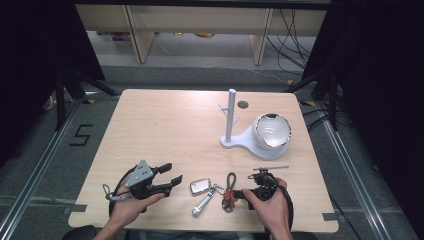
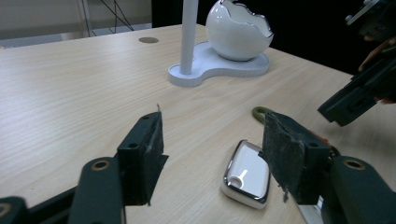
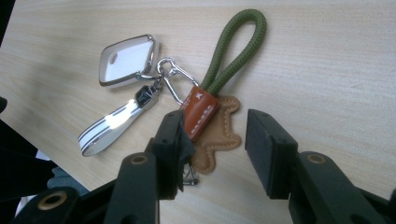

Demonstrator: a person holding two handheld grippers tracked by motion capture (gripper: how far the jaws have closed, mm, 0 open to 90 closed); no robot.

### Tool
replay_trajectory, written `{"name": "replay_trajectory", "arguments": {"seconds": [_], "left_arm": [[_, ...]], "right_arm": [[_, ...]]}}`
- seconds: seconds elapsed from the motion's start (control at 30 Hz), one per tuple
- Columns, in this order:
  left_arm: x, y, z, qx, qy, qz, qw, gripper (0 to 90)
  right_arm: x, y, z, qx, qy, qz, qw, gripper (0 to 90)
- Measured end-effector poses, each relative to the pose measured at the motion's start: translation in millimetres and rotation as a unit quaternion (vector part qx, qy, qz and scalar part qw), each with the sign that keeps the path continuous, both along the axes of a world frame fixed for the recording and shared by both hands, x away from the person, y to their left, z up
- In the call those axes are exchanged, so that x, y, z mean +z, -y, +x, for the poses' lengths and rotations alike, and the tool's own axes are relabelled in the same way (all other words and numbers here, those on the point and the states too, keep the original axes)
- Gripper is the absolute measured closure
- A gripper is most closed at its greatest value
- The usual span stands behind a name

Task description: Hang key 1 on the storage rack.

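Keyring [image 1: 214, 192] lies flat on the worktop [image 1: 165, 130], well short of the white stand [image 1: 235, 141]. Right tongs [image 3: 212, 151] are apart, straddling the keyring's brown leather tab [image 3: 212, 135] without clamping. Left tongs [image 2: 212, 156] are apart beside the key fob [image 2: 246, 173], holding nothing.

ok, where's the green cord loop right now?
In the high view the green cord loop lies on the table near its front edge, between the white key fob and the right gripper. In the right gripper view it sits just ahead of the open fingers.
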State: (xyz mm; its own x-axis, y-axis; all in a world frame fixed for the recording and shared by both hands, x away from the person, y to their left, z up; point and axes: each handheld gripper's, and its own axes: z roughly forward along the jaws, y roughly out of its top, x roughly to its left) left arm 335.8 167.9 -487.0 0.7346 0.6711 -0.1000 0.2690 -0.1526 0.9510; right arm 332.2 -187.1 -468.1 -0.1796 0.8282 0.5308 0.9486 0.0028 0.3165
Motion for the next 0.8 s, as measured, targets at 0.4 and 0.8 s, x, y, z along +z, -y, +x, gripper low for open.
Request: {"name": "replay_trajectory", "arguments": {"seconds": [0.4, 0.8], "left_arm": [[-14.1, -5.9, 0.2, 0.055, -0.004, 0.053, 0.9971, 38.5], [-11.4, 0.5, -2.9, 0.064, -0.008, 0.055, 0.9964, 38.0]], "right_arm": [[-1.4, -9.0, 15.2, 0.038, -0.003, -0.069, 0.9969, 58.4], [10.7, -29.9, 30.1, 0.037, -0.038, -0.126, 0.9906, 57.1]]}}
